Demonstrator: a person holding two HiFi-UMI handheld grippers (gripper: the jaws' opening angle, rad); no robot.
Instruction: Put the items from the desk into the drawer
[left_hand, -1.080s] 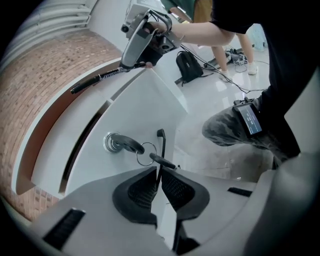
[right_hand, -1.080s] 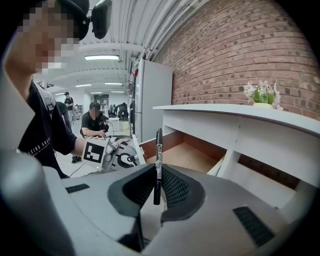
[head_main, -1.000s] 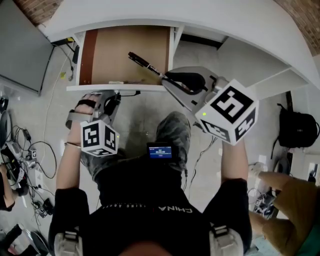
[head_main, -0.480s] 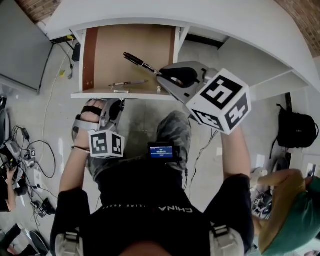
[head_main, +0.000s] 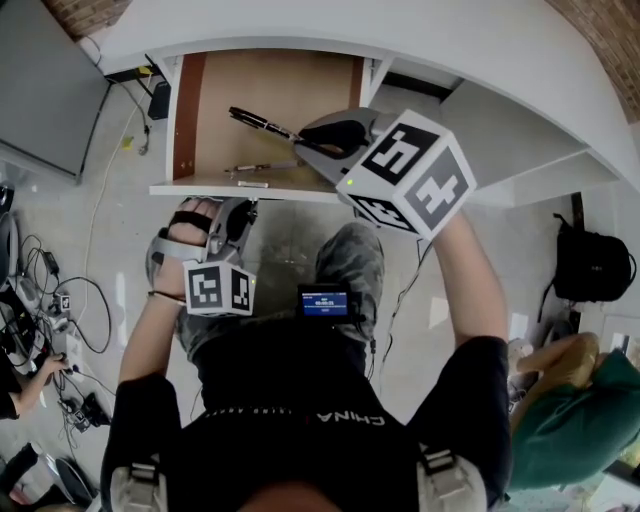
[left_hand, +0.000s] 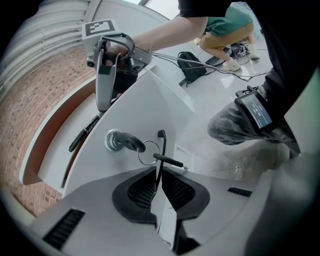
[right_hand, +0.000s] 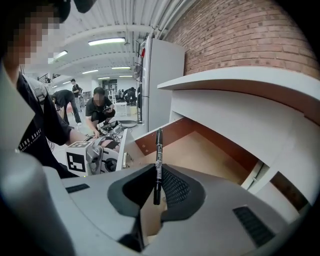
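Head view shows the drawer (head_main: 300, 85) pulled open under the white desk (head_main: 420, 35), its brown floor bare across the far part. The right gripper (head_main: 305, 140) is over the right side of the drawer, clamped on a black pen (head_main: 262, 122) that points left across the opening. A second pen (head_main: 258, 168) lies on the drawer floor close to the near wall, below the held one. The left gripper (head_main: 232, 205) sits just near of the drawer front, at its left half.

Right gripper view has the jaws pressed onto the black pen (right_hand: 158, 160), which stands upright between them, with the drawer (right_hand: 200, 155) beyond.

Left gripper view shows the left gripper (left_hand: 159, 182) with its jaws drawn together on a thin black strip (left_hand: 160, 145) that hangs by a key ring (left_hand: 148, 152). The ring joins a key (left_hand: 122, 141) seated in the lock of the white drawer front (left_hand: 95, 170). Farther off, the right gripper (left_hand: 102, 105) holds the black pen (left_hand: 82, 135) above the drawer.
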